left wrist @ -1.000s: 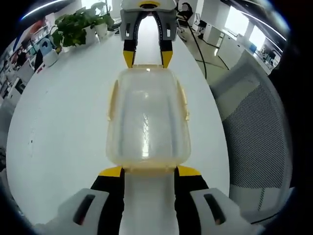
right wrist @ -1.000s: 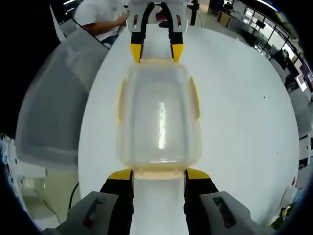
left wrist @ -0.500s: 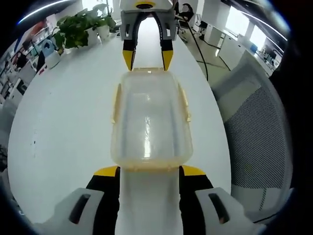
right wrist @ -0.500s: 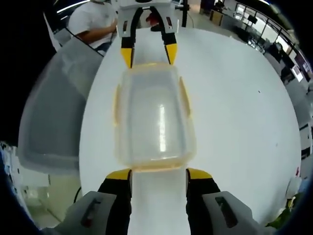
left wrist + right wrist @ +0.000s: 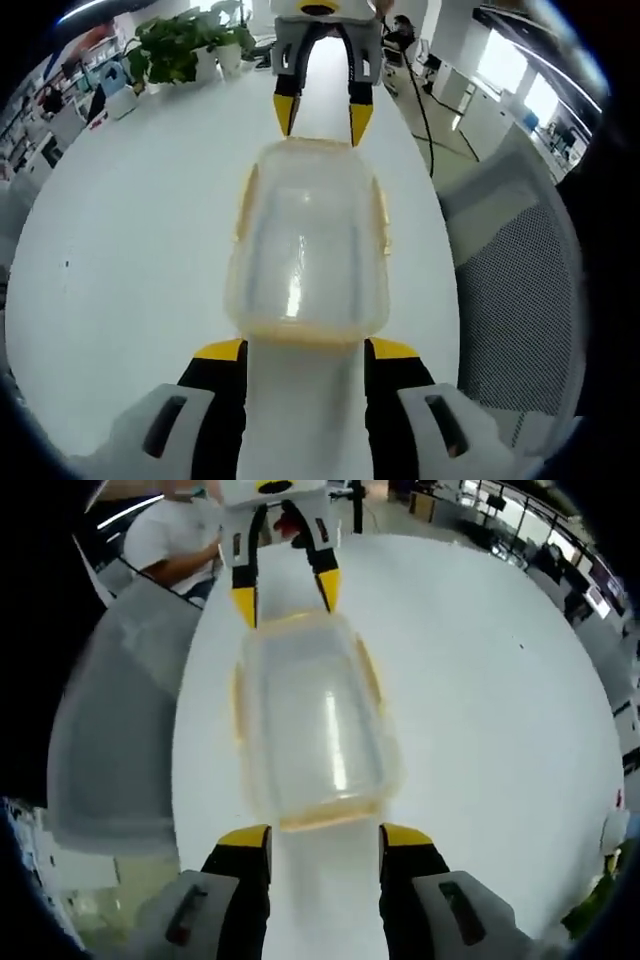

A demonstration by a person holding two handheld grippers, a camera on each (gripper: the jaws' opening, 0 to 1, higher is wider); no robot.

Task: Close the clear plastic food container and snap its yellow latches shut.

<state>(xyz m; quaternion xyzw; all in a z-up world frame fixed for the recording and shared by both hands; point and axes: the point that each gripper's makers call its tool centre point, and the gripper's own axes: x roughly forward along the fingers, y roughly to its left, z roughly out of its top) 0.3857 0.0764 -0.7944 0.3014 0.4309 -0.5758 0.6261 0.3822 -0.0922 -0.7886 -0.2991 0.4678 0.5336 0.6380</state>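
Left gripper view: container (image 5: 307, 240) lidded on the tabletop (image 5: 130, 220), both tongs (image 5: 303, 352) (image 5: 325, 838) apart at its ends (latches unsnapped, I judge).

We see the clear plastic food container (image 5: 307, 240) (image 5: 312, 728) lying flat on the white table (image 5: 130, 220) (image 5: 480, 700), lid on, yellow latches (image 5: 245, 195) (image 5: 368, 675) along both long sides.

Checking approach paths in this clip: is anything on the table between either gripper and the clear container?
Nothing visible. In the left gripper view only bare white table separates the left gripper from the container; the right gripper faces the container's opposite end likewise. Both stand open at its ends, contact unclear.
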